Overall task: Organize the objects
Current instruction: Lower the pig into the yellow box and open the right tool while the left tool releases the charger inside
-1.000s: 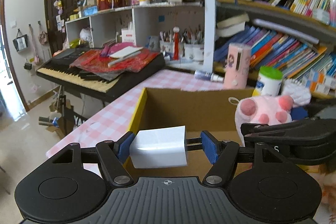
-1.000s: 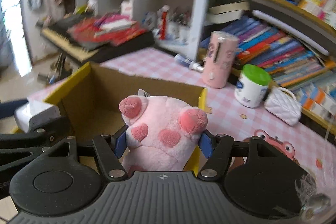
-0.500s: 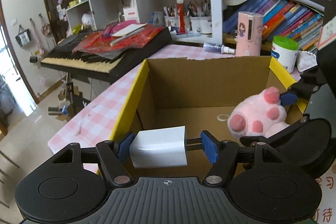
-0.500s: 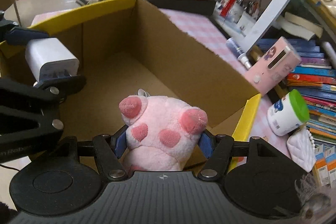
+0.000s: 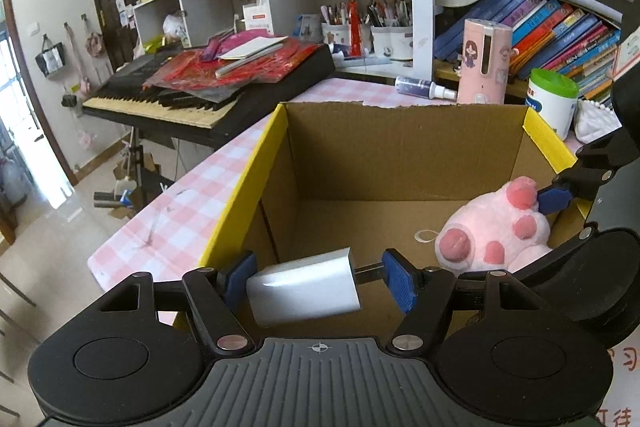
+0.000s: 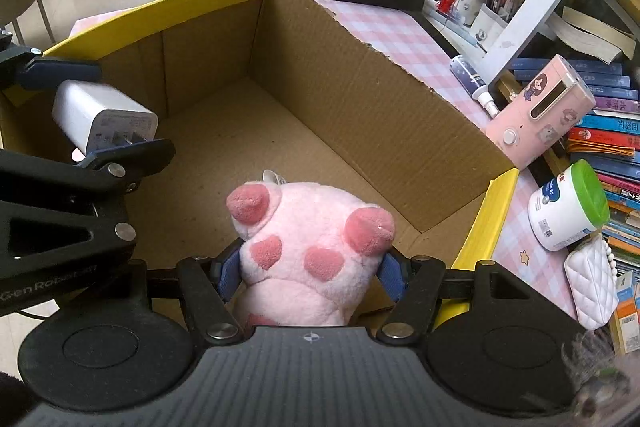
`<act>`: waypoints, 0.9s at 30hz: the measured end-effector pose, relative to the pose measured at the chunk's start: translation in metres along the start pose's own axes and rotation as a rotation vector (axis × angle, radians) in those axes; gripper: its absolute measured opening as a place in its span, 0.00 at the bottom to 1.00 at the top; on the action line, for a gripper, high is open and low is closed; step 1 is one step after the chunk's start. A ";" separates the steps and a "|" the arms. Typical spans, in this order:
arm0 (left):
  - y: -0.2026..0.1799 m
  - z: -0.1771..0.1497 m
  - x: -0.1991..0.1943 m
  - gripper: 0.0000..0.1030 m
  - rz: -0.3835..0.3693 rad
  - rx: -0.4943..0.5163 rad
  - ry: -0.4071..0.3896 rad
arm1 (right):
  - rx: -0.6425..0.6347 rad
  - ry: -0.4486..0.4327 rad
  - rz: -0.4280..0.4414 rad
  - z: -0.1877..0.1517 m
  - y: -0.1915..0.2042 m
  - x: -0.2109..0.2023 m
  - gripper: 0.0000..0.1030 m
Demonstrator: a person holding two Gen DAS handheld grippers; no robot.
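Left gripper (image 5: 320, 283): blue pads clamped on small white plastic wall charger (image 5: 304, 291). Left pad sits on the charger's flat back; the right pad meets the dark prongs, so there is a gap between the white body and that pad. The charger is tilted, hanging just inside the near yellow-edged rim of the open brown cardboard box (image 5: 240, 195), above the floor and not resting on it.

Right gripper (image 6: 310, 267): pads squeezed on the sides of a pink plush paw with darker pink toe pads (image 6: 308, 227). The paw stands up out of the jaws, toes forward, over the near right part of the box (image 6: 360, 87). Cannot tell if its bottom touches the cardboard floor.

Left wrist view only: plush paw (image 5: 492, 231) seen side-on at the box's right wall, with one blue finger pad (image 5: 556, 197) of the right gripper pressing its top. A white loop lies beside the paw. The black electronic keyboard (image 5: 208, 95), piled with red papers, shows in full.

Right wrist view only: printed label and prongs on the charger (image 6: 104, 119), facing the lower finger of the left gripper. The box floor is bare between the two held items. The white quilted purse (image 6: 592, 283) and green-lidded white tub (image 6: 568, 211) sit outside the box on the pink checked tablecloth (image 6: 400, 27).
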State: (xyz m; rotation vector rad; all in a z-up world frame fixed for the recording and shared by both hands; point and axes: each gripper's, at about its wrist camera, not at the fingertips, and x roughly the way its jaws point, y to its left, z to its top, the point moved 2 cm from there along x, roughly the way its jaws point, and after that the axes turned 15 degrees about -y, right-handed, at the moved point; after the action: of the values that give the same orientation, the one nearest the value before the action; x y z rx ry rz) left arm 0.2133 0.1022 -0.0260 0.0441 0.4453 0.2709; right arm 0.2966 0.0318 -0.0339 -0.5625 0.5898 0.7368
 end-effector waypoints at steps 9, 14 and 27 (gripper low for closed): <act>-0.001 0.016 -0.018 0.73 -0.012 -0.020 -0.102 | 0.049 -0.072 -0.020 0.003 -0.005 -0.013 0.77; 0.004 0.025 -0.037 0.78 -0.013 -0.052 -0.170 | 0.117 -0.150 -0.069 0.006 -0.005 -0.039 0.81; 0.036 0.021 -0.081 0.83 0.008 -0.136 -0.231 | 0.243 -0.315 -0.265 0.004 0.012 -0.112 0.84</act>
State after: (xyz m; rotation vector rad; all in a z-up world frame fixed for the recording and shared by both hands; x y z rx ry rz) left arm 0.1434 0.1157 0.0306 -0.0551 0.1969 0.2994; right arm 0.2223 -0.0084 0.0405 -0.2830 0.2974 0.4809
